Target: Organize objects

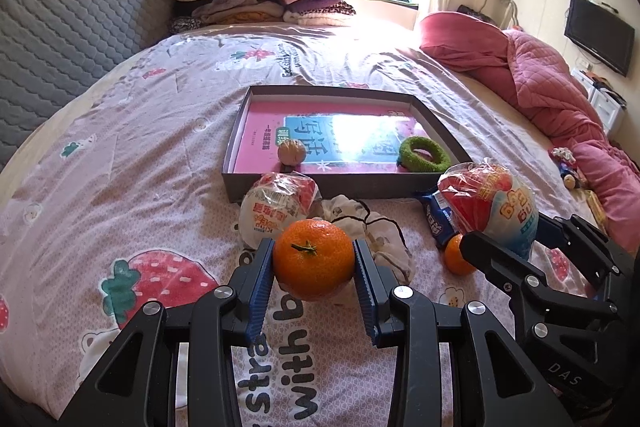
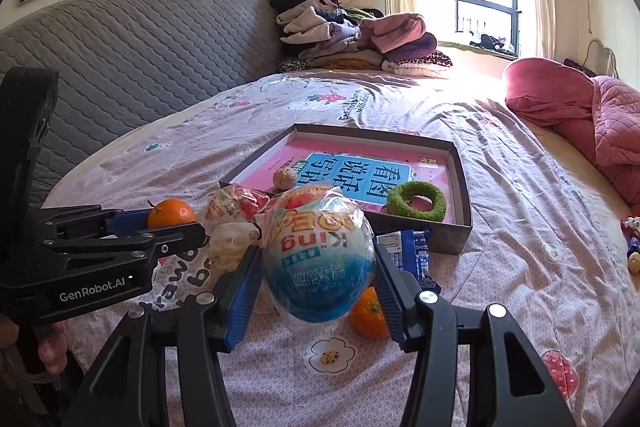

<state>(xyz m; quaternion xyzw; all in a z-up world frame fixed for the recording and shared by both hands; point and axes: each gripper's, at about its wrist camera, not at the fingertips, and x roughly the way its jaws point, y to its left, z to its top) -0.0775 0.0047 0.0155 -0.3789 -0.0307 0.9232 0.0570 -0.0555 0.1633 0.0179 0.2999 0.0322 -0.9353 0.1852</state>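
Tangerine clamped in left hand-held gripper, wrapped toy egg clamped in right hand-held gripper, both raised over bed; beyond, straight ahead, open box with walnut and green ring, about equally near either

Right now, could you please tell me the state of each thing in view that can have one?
Left gripper: shut on the tangerine, lifted.
Right gripper: shut on the wrapped egg toy.
Box: open, holding a book, walnut and green ring.
Second egg toy: wrapped, lying on the bed.
Second tangerine: loose on the bed.
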